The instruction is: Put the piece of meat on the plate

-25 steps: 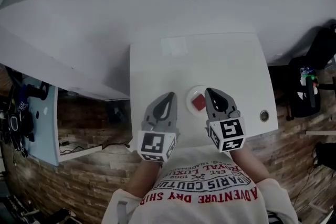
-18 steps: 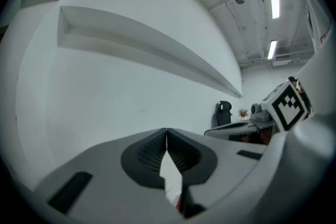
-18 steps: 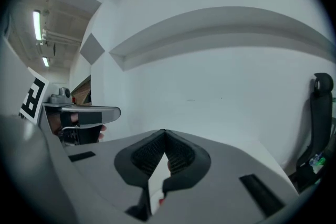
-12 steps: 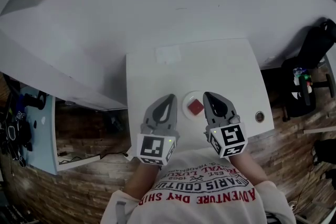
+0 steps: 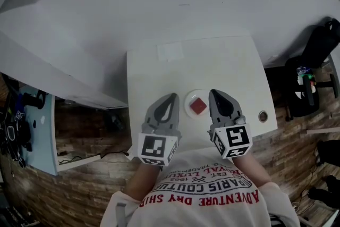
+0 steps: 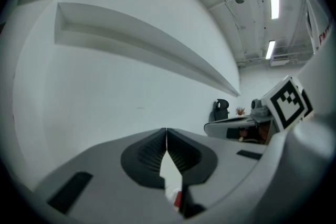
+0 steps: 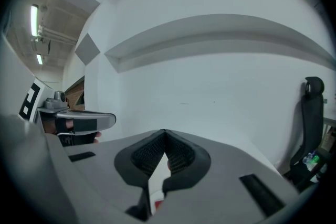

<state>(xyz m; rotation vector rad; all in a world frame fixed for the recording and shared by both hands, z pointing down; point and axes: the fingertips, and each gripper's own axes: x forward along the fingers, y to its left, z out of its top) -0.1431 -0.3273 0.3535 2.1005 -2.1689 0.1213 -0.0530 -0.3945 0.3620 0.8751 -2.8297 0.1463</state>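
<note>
1. White surface [image 5: 234, 66] stands with its far edge against a white wall [image 5: 159, 2]. Brick-patterned floor [image 5: 95, 178] shows past its left, right and near edges.
2. The left gripper [image 5: 172, 97] and right gripper [image 5: 212, 92] are held side by side over the near part of the surface. Their marker cubes sit back by the near edge, close to the person's shirt [image 5: 204, 188].
3. In the left gripper view, the left fingers [image 6: 148, 153] meet at the tips with nothing clamped between them.
4. In the right gripper view, the right fingers [image 7: 181, 153] are likewise pressed together and empty.
5. The plate [image 5: 188, 99] lies between the two pairs of fingers, about level with their tips. It is just beside the right ones and a little further from the left ones.
6. The meat [image 5: 198, 106], a red piece, rests in the middle of the plate, and neither pair of fingers touches it.
7. Ahead of the fingertips the surface is open up to the far edge. A pale flat rectangle [image 5: 170, 52] lies near that edge, ahead of the left fingers.
8. Left of the left fingers only a narrow strip remains before the left edge.
9. Right of the right fingers the strip is wider. A small round thing [image 5: 263, 116] sits there near the right near corner.
10. A black chair [image 5: 319, 50] stands on the floor off the right edge.
</note>
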